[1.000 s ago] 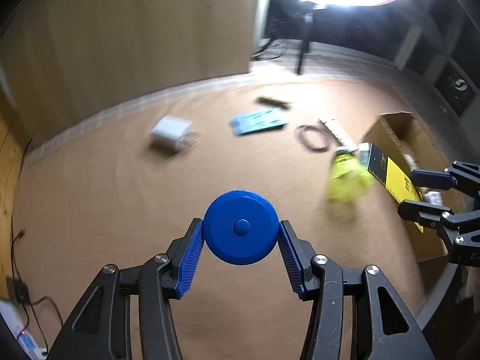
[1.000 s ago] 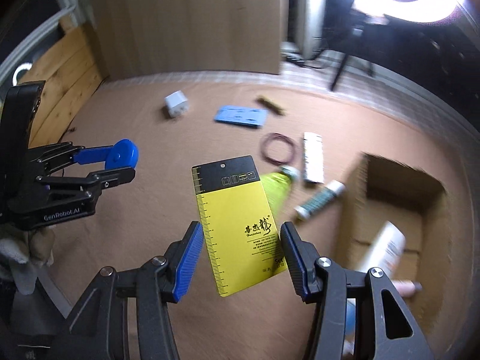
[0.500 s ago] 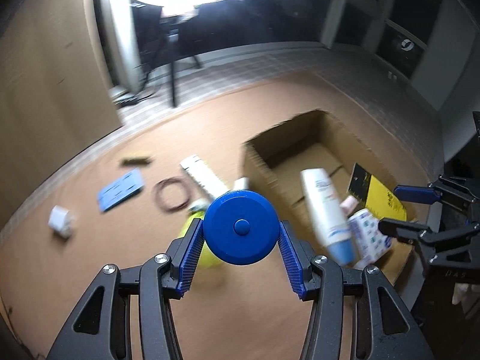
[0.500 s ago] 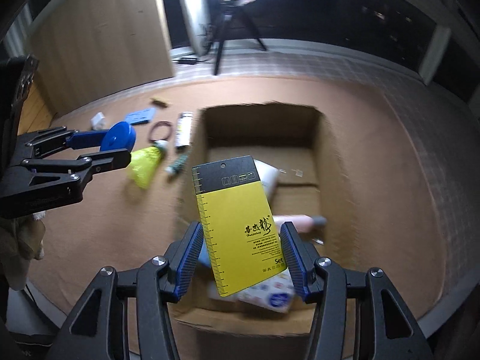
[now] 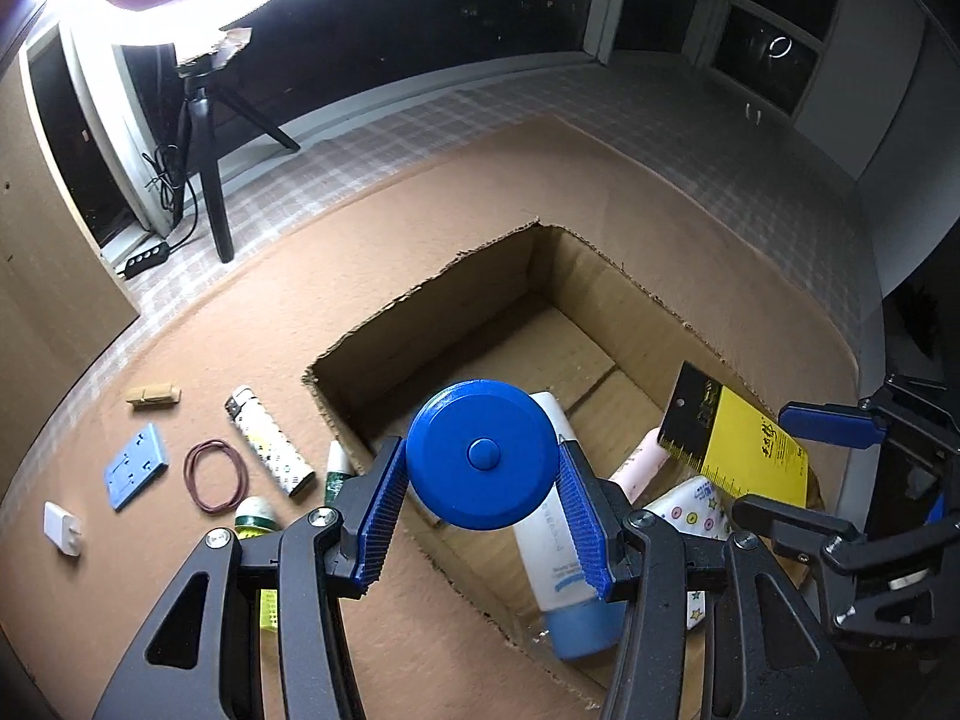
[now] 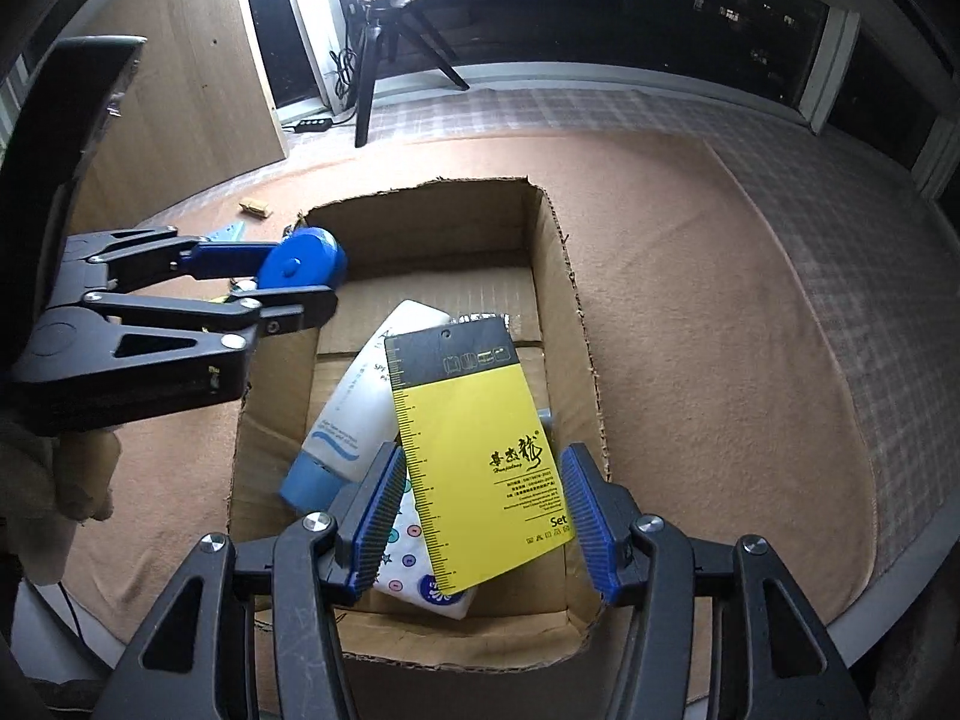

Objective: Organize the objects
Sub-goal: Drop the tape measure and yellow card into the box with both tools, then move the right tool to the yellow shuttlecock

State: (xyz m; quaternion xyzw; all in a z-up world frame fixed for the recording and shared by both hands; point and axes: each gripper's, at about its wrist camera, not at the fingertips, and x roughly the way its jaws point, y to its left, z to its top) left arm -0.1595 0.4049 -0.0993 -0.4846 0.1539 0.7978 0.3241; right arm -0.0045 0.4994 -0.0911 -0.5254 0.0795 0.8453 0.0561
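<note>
My left gripper (image 5: pixel 480 450) is shut on a round blue disc (image 5: pixel 483 480) with a centre button, and holds it above the left wall of the open cardboard box (image 5: pixel 420 294). My right gripper (image 6: pixel 483 462) hangs over the box (image 6: pixel 558 252) with a yellow and black card (image 6: pixel 474 420) standing between its pads. Its jaws are opening, and the card still sits tilted between them. In the box lie a white tube with a blue cap (image 6: pixel 360 396), a dotted packet (image 6: pixel 414 564) and a pink item (image 5: pixel 642 462).
Left of the box, the brown mat holds a lighter (image 5: pixel 267 441), a rubber band (image 5: pixel 216 474), a blue plate (image 5: pixel 135 468), a white charger (image 5: pixel 60 525), a clothespin (image 5: pixel 153 396) and a green-capped tube (image 5: pixel 255 510). A ring-light tripod (image 5: pixel 204 138) stands behind.
Both grippers have swung from over the scattered items to over the box, each carrying its object. The right jaws stand slightly wider around the card.
</note>
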